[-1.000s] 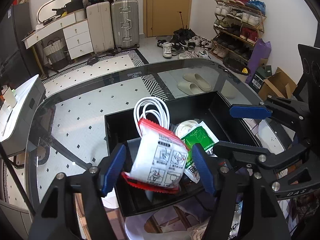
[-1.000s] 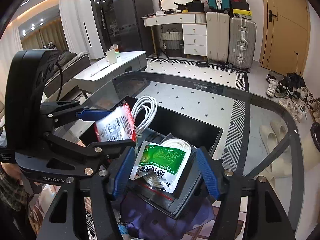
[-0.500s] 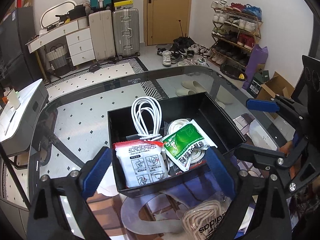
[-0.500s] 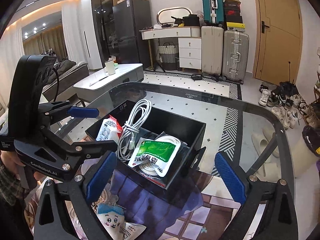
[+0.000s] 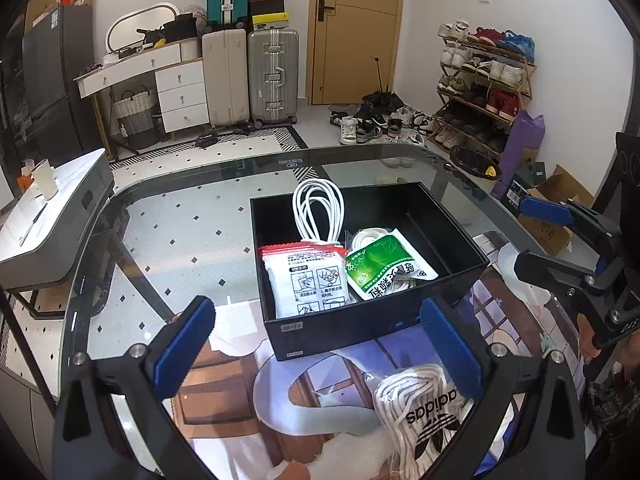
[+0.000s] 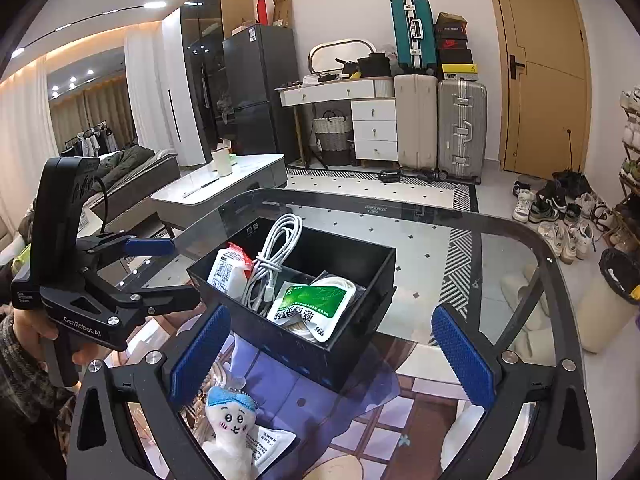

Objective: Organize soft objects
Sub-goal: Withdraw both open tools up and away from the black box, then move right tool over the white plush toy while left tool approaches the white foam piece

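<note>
A black box (image 5: 376,322) (image 6: 296,346) stands on the glass table. In it lie a white pouch with a red top (image 5: 308,280) (image 6: 228,270), a coiled white cable (image 5: 318,210) (image 6: 276,256) and a green packet (image 5: 380,266) (image 6: 314,302). My left gripper (image 5: 316,354) is open and empty, held back from the box's near wall. My right gripper (image 6: 332,354) is open and empty, also short of the box. A bagged white lace bundle marked adidas (image 5: 416,412) lies under the left gripper. A small plush toy with a blue cap (image 6: 232,432) lies under the right gripper.
A printed mat (image 5: 248,408) (image 6: 404,412) covers the near part of the glass table (image 5: 192,220). The left gripper's body (image 6: 80,300) sits left of the box in the right wrist view. The right gripper's fingers (image 5: 560,264) show at the right in the left wrist view.
My left gripper let go of the red-topped pouch into the box, opened and drew back. My right gripper opened off the green packet and drew back too.
</note>
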Tool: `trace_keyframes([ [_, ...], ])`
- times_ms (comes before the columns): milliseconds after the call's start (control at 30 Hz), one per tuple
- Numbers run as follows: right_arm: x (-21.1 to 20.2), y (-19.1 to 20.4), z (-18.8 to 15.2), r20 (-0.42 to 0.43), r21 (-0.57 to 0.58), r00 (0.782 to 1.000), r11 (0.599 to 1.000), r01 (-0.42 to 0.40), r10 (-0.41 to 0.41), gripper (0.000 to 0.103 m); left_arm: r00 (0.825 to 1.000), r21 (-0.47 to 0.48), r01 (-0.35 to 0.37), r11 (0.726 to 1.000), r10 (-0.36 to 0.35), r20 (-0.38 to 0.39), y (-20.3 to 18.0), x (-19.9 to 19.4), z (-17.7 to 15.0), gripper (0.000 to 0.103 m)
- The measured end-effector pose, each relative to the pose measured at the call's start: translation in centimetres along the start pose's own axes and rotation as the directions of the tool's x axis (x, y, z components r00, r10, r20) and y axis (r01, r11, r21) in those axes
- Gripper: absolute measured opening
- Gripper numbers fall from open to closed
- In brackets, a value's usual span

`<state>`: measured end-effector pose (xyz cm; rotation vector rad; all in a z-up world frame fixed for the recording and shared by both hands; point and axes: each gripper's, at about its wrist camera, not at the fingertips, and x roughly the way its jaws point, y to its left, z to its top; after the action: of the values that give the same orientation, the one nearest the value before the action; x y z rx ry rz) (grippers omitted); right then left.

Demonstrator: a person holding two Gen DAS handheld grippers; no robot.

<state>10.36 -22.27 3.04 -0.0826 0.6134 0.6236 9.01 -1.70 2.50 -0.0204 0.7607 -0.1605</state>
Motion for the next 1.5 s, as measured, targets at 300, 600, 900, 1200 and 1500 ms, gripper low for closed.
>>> trace_keyframes([
  [300, 0.2, 1.7, -1.6, -0.046, -0.028, 0.997, 0.998, -0.055, 0.054, 0.102, 1.0, -0.017, 0.012, 1.0, -0.012, -0.002, 0.7, -0.9, -1.9, 0.103],
  [600, -0.2, 2.4, -3.2, -0.087, -0.053, 0.993, 0.995, -0.08, 0.076, 0.102, 1.0, 0.042, -0.001, 0.999, 0.001, -0.014, -0.1, -1.8, -3.7, 0.103],
  [900, 0.6, 2.7, -4.6, -0.148, -0.054, 0.983, 0.992, -0.115, 0.106, 0.102, 0.998, 0.053, 0.006, 0.999, -0.003, -0.057, 0.5, -2.0, -5.7, 0.103],
  [1200, 0.9, 3.8, -5.2, -0.183, -0.071, 0.973, 0.985, -0.156, 0.141, 0.102, 0.997, 0.077, 0.012, 0.997, -0.006, -0.075, 0.4, -2.5, -6.5, 0.103],
  [1500, 1.5, 4.3, -5.9, -0.227, -0.077, 0.961, 0.981, -0.178, 0.157, 0.102, 0.994, 0.087, 0.032, 0.996, -0.023, -0.103, 0.2, -2.3, -6.9, 0.103],
])
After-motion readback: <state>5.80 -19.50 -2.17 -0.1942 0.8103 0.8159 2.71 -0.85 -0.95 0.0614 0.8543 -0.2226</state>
